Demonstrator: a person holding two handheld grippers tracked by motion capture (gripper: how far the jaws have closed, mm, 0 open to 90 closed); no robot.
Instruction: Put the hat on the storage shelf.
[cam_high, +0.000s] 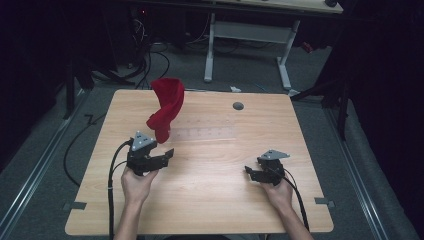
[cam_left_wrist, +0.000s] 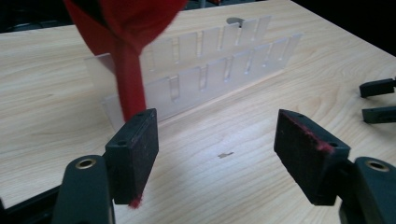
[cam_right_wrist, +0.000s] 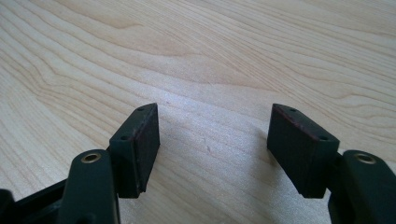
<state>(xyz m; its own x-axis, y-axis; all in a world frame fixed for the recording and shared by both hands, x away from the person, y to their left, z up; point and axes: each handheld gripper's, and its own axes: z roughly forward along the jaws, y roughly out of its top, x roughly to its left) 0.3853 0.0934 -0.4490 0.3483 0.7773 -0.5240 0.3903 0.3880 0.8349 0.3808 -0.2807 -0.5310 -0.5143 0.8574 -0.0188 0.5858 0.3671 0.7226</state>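
A dim workroom, cables trailing across a grey floor and a white-legged desk at the back, surrounds the pale wooden table (cam_high: 200, 200) where we work. At the left side of the table, a red cloth (cam_high: 165, 107) stands draped high over the left end of a clear plastic rack (cam_high: 200, 134), its tail hanging down towards us. The rack's rows of upright slots look made to hold things on edge, and the cloth seems to sit there because it was hung on the rack, not laid flat; we cannot tell which slot carries it. Our left gripper (cam_high: 167, 154) is just in front of the cloth. In the left gripper view its jaws stand wide apart with nothing between them, though the cloth's hanging tail touches the outer side of the left jaw and red lint clings to both pads. That lint suggests to us that these pads have handled the cloth. The left hand (cam_high: 136, 182) wraps the handle from below, the cable running back off the table edge. Further right, a small grey disc (cam_high: 238, 106) sits in the tabletop near the far edge. Our right gripper (cam_high: 248, 172) rests low over bare wood, well apart from the cloth, jaws spread and empty, apparently waiting its turn.
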